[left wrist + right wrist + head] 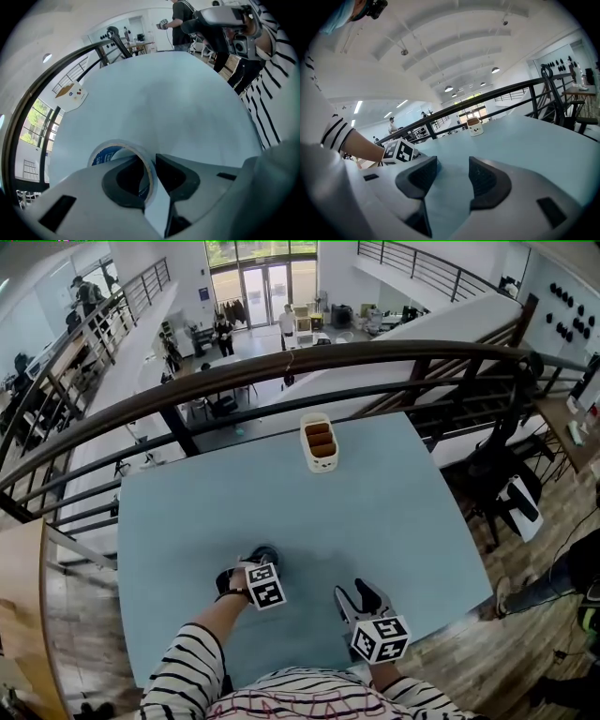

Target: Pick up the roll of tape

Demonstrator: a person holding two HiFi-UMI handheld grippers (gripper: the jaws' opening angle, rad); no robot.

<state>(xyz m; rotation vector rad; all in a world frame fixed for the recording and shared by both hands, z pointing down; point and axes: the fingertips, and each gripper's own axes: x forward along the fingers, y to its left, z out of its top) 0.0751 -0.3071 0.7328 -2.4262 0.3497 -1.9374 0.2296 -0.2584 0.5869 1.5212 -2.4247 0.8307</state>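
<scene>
The roll of tape, clear with a blue-printed core, lies flat on the pale blue table near its front left. In the left gripper view the tape shows just ahead of the jaws. My left gripper points steeply down over it. One jaw sits inside the roll's hole and the other outside, so the left gripper is shut on the roll's wall. My right gripper hovers to the right, near the front edge. In its own view the right gripper is open with only table between the jaws.
A small cream container with brown contents stands at the table's far edge and shows small in the right gripper view. A dark curved railing runs behind the table, with a drop to a lower floor beyond. A person stands beyond the table's far side.
</scene>
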